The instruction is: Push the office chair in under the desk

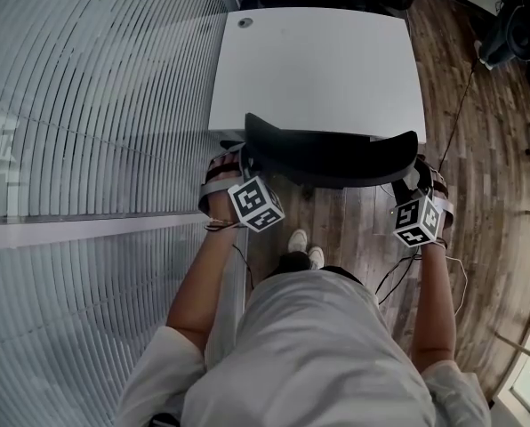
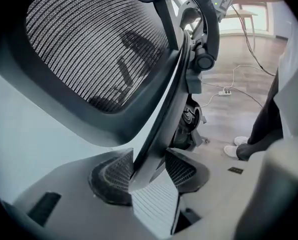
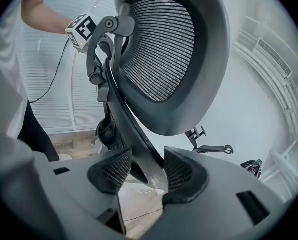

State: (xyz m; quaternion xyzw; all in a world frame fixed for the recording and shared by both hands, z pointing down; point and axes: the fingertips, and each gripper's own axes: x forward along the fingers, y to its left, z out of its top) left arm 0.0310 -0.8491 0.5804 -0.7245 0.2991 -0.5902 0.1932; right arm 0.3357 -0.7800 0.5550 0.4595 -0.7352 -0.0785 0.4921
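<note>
Nearest to me, the left claw (image 2: 148,170) is pinching the office chair (image 1: 336,157) by the dark spar (image 2: 161,129) of its backrest (image 2: 94,44). The spar runs up between the two ribbed pads (image 2: 111,176) and touches both. The right claw (image 3: 148,171) does the same on the other side, pressed onto the matching edge of the frame, with the mesh rising above it.

In the head view the two claws sit at the 9 o'clock and 3 o'clock ends of the backrest, each one in a hand (image 1: 219,185). The person's shoes (image 1: 306,245) stand on the wooden floor (image 1: 363,212) just behind the chair, at 6 o'clock from it.

The chair stands at the near edge of the worktop (image 1: 318,60), which lies at 12 o'clock from it. The top of the backrest overlaps this edge and hides the seat below, so I cannot tell how deep the seat is under. A slatted wall (image 1: 87,105) runs along 9 o'clock, near the worktop's side.

I judge that the pushing step is in hand, probably in its late part. The next move calls for an equal push from both claws toward 12 o'clock, so that the chair rolls straight and does not turn toward the slatted wall. I would stop when the backrest meets the worktop's edge, and only then spread the claws.
</note>
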